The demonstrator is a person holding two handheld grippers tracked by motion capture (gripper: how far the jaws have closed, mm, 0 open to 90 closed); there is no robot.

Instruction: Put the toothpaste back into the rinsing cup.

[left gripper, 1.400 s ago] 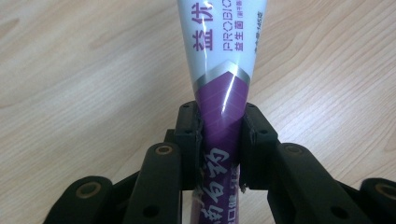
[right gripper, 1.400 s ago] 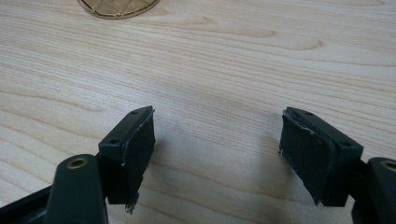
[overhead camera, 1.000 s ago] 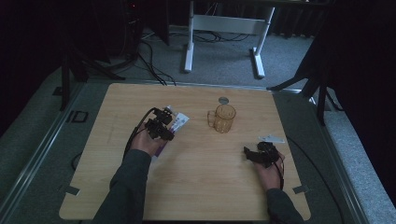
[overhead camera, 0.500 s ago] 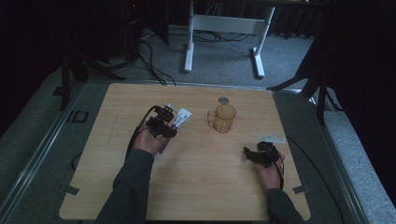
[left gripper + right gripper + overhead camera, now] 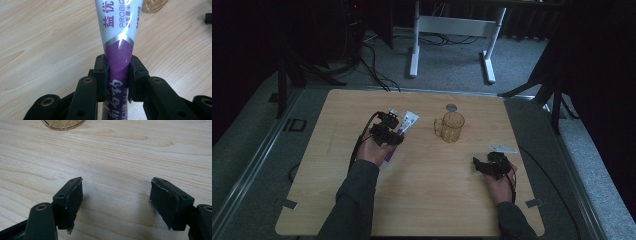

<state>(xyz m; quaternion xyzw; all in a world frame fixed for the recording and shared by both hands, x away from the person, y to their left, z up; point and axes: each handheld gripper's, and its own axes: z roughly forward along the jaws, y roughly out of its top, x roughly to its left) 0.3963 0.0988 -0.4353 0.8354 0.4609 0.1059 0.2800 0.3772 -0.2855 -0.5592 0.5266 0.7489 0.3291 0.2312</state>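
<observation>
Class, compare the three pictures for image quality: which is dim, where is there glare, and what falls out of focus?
High view: dim overall, surroundings nearly black, the table lit softly. Left gripper view: bright, with a white glare streak on the tube held in the left tool. Right gripper view: evenly lit, the right tool casting soft shadows; the mug base at the top edge looks slightly soft.

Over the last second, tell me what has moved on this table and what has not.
Nothing has visibly shifted. The left gripper stays shut on the purple and white tube, held at the same spot left of the amber mug. The right gripper still rests open on the table near its right edge, and the mug and the small round lid behind it have not moved.
</observation>
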